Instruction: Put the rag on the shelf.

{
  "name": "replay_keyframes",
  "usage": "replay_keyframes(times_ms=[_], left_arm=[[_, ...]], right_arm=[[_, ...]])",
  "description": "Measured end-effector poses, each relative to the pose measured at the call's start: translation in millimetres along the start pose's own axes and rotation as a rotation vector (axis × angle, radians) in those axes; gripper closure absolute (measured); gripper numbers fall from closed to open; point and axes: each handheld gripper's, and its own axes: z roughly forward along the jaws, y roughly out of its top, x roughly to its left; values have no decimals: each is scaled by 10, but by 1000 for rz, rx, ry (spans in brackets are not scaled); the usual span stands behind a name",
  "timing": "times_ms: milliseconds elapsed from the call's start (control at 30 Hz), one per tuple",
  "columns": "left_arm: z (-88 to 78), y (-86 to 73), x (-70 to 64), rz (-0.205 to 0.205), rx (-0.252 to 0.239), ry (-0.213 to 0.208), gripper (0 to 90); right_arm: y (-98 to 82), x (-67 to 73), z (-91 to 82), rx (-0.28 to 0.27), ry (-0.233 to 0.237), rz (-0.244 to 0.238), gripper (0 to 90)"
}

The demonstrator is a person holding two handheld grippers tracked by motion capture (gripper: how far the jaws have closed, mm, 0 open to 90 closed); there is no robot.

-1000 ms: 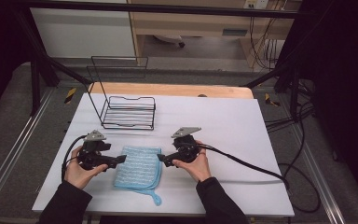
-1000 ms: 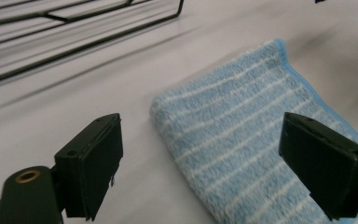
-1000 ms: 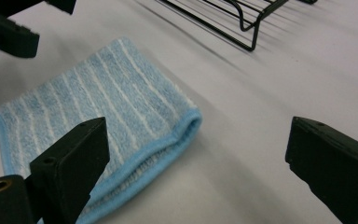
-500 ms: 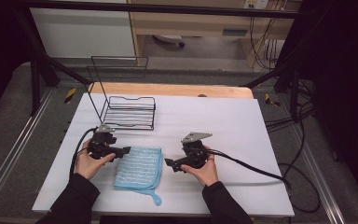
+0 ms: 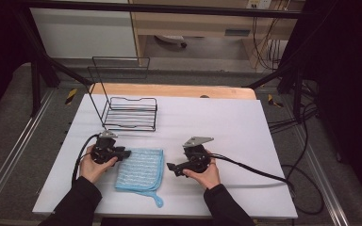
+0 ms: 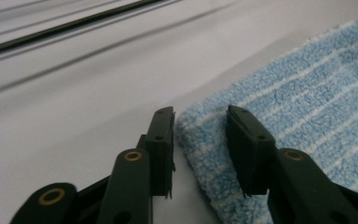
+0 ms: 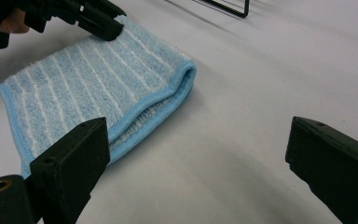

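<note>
Down on the white table (image 5: 245,122), seen from the high view, my left gripper (image 5: 122,154) sits at the folded blue striped towel (image 5: 141,169), its tip on the towel's corner at about ten o'clock. My right gripper (image 5: 172,167) lies off the towel's three o'clock side, apart from the cloth, tip aimed at it. A black wire rack (image 5: 129,113) stands at about twelve o'clock from the towel, well apart. A loop of blue trim trails from the towel's six o'clock edge.

Along my left gripper (image 6: 199,135) in the left gripper view, the jaws have just been closing and the towel (image 6: 298,116) corner stands between them. One pad seems to rest against the terry at three o'clock; the other has a sliver of table showing between it and the cloth, so the corner is bracketed but not yet pinched.

Through the right gripper view, my right gripper (image 7: 196,158) has its jaws wide apart over bare table, nothing between them. The towel (image 7: 98,84) lies at ten o'clock, its folded edge turned toward me, and my left gripper (image 7: 103,23) touches its far corner near eleven o'clock. A foot of the rack (image 7: 233,8) shows at one o'clock.
</note>
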Motion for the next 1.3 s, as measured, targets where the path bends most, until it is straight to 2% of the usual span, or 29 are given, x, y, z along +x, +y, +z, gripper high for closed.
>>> replay_keyframes(times_ms=[200,367,433,700,800,967,1300], left_arm=[[8,-9,-8,-12,3,-7,701],[14,-9,-29,8,5,-2,747],[14,-9,-35,14,6,2,754],[15,-12,-39,24,3,1,758],[15,-13,-37,29,2,-1,758],[16,-18,-40,30,0,3,758],[16,-26,-40,34,-6,1,758]], right_arm=[[26,-5,36,-30,0,27,112],[121,-7,156,-35,-12,35,203],[169,2,226,-48,-2,52,258],[270,57,615,30,-14,44,439],[253,47,686,43,-4,70,509],[217,68,716,65,21,95,625],[220,70,723,100,61,166,753]])
